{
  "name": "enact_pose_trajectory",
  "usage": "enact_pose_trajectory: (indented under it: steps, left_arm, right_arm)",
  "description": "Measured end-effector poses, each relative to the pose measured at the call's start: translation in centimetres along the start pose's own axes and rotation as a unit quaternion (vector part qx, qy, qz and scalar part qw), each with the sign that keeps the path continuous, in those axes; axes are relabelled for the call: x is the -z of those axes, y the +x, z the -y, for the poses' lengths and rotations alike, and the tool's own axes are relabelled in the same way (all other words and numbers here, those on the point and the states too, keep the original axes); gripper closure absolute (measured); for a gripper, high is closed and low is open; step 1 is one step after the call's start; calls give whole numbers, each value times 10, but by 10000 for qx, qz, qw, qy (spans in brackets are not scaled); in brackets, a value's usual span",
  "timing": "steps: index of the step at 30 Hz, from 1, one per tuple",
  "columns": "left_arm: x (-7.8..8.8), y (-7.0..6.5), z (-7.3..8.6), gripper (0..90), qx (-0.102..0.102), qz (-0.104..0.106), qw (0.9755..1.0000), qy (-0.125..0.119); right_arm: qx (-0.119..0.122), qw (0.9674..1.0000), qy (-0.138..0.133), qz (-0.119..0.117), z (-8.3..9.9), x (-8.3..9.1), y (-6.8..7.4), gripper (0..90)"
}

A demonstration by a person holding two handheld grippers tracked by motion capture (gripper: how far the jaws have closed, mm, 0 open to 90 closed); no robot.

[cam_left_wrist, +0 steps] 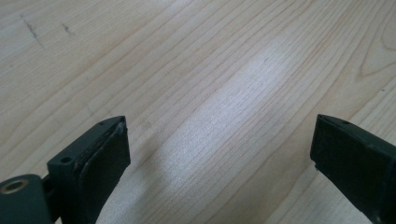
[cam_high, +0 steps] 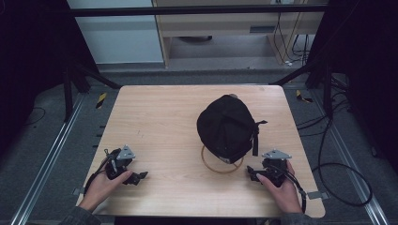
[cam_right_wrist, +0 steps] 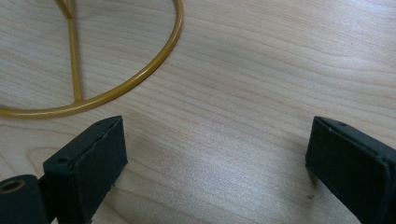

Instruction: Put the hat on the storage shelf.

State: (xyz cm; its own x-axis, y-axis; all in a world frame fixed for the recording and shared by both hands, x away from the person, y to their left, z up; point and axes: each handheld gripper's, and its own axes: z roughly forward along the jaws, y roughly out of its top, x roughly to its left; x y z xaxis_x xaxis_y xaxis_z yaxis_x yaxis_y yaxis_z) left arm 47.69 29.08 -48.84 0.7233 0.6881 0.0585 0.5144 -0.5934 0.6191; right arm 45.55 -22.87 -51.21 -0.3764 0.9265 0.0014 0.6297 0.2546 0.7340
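On the wooden table [cam_high: 155, 122], both gripper jaws gape empty beside a black cap [cam_high: 227, 127] on its gold wire stand [cam_high: 220, 168], which a careless grab could topple.

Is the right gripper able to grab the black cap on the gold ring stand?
Probably yes. The right gripper has its jaws open, and bare wooden table lies between it and the black fabric cap on the gold wire ring stand, with nothing blocking.

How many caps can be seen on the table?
1. A black cap sits right of the middle of the wooden table, resting on a gold wire stand. It is ahead of the right hand-held gripper. Nothing appears hidden under it, though I cannot be sure.
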Motion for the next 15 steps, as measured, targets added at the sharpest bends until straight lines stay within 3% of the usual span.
enact_pose_trajectory:
  steps: [8, 12, 15]
  left_arm:
    - [-12, 5, 4, 24, 200, 70, 9997, -143]
    - [-16, 6, 3, 0, 191, 94, 9995, -219]
    - [-17, 8, 8, 0, 206, 76, 9987, -459]
  right_arm:
    - [0, 10000, 0, 0, 0, 0, 0, 54]
    - [1, 10000, -1, 0, 0, 0, 0, 54]
    - [0, 10000, -1, 1, 0, 0, 0, 54]
